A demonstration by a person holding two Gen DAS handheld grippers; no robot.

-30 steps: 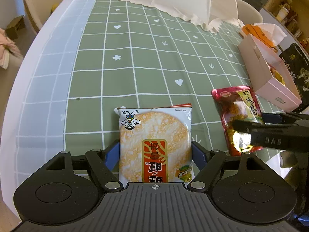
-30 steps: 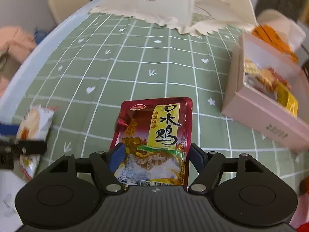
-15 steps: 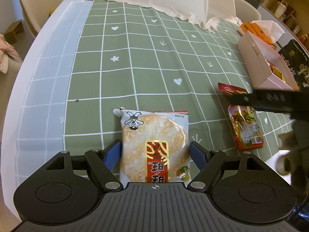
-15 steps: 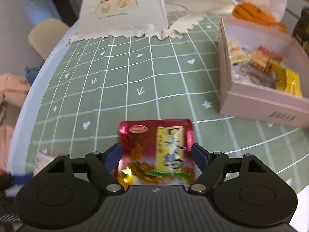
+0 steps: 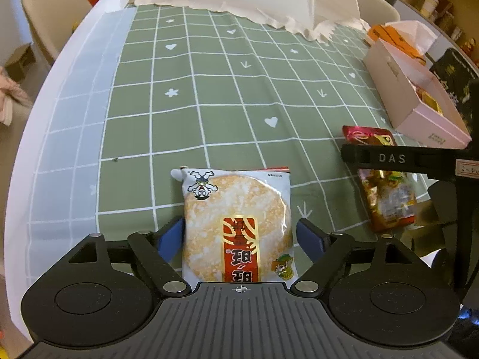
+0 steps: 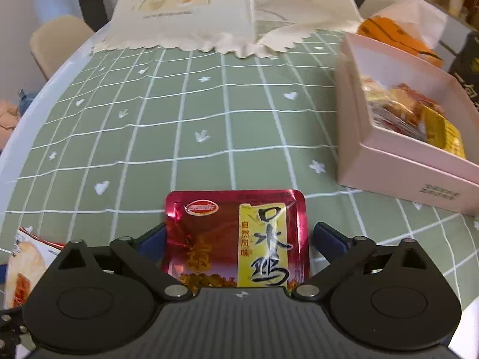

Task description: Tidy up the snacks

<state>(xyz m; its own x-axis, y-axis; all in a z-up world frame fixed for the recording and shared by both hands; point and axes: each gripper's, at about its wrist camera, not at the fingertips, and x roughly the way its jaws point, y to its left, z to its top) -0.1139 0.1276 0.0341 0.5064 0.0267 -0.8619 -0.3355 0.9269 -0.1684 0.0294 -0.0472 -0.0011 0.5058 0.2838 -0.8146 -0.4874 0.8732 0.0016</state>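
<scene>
My left gripper [image 5: 239,236] is shut on a white rice-cracker packet [image 5: 236,221] and holds it over the green checked tablecloth [image 5: 209,104]. My right gripper [image 6: 238,240] is shut on a red chicken snack pouch [image 6: 236,233] and holds it above the cloth. The pouch also shows in the left wrist view [image 5: 380,185], partly behind the right gripper's black finger [image 5: 389,158]. The rice-cracker packet shows at the lower left of the right wrist view [image 6: 27,266]. An open pink box [image 6: 398,161] with several snacks inside stands to the right.
A large cream paper bag [image 6: 191,9] lies at the table's far end. An orange bag with white tissue [image 6: 401,27] and a black box [image 5: 455,77] sit behind the pink box. Beige chairs [image 5: 51,9] stand around the table.
My right gripper has lifted the red pouch off the cloth and carried it up and toward the pink box. My left gripper has held the rice-cracker packet nearly still.
</scene>
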